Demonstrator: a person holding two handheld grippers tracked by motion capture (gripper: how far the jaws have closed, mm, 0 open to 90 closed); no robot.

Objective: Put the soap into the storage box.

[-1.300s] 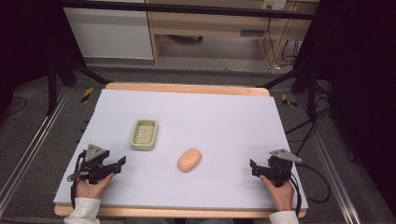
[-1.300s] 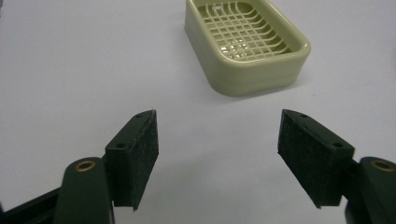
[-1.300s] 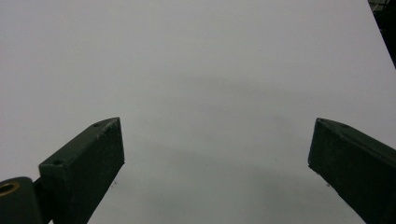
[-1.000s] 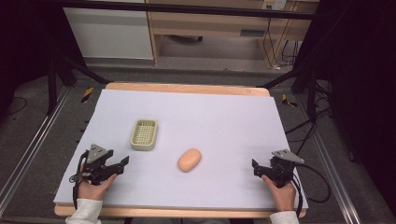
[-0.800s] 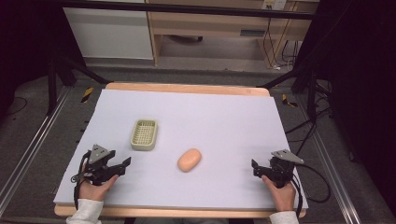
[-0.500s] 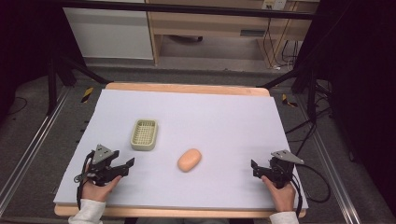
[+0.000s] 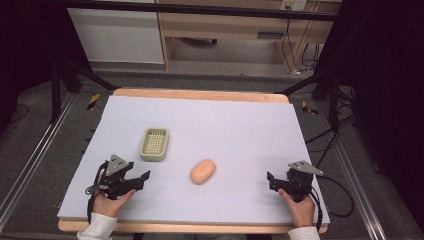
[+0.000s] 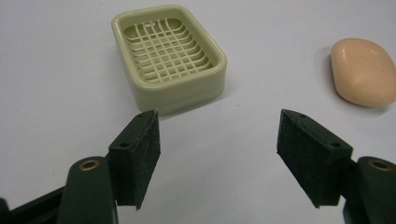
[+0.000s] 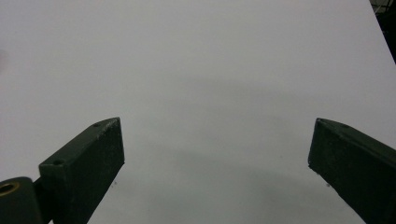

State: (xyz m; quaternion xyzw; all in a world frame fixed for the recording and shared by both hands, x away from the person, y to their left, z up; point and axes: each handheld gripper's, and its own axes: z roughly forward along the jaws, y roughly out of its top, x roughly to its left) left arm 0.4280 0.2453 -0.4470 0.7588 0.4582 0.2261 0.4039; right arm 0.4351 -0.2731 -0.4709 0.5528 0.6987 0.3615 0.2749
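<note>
Left hand-held gripper (image 8: pixel 217 154) nearer soap (image 8: pixel 364 72)

Table (image 7: pixel 260 125) centre frame, pale lavender-white sheet on top, light wood edge showing at 12 and 6 o'clock. Floor (image 7: pixel 45 130) around it grey, dull, carpet-like. Metal rails (image 7: pixel 30 165) run diagonally at 8 and 4 o'clock. Yellow-black striped markers (image 7: pixel 93 101) on the floor at 10 and 2 o'clock. Black stand legs (image 7: pixel 75 75) at 10 and 2 o'clock. White cabinet (image 7: pixel 117 35) at 11 o'clock; wooden desk or shelf unit (image 7: pixel 225 27) at 12 o'clock. Loose cables (image 7: pixel 292 55) hang at 1 o'clock. Far left and right sides fall off into dark. Light even and soft on the table top.
</note>
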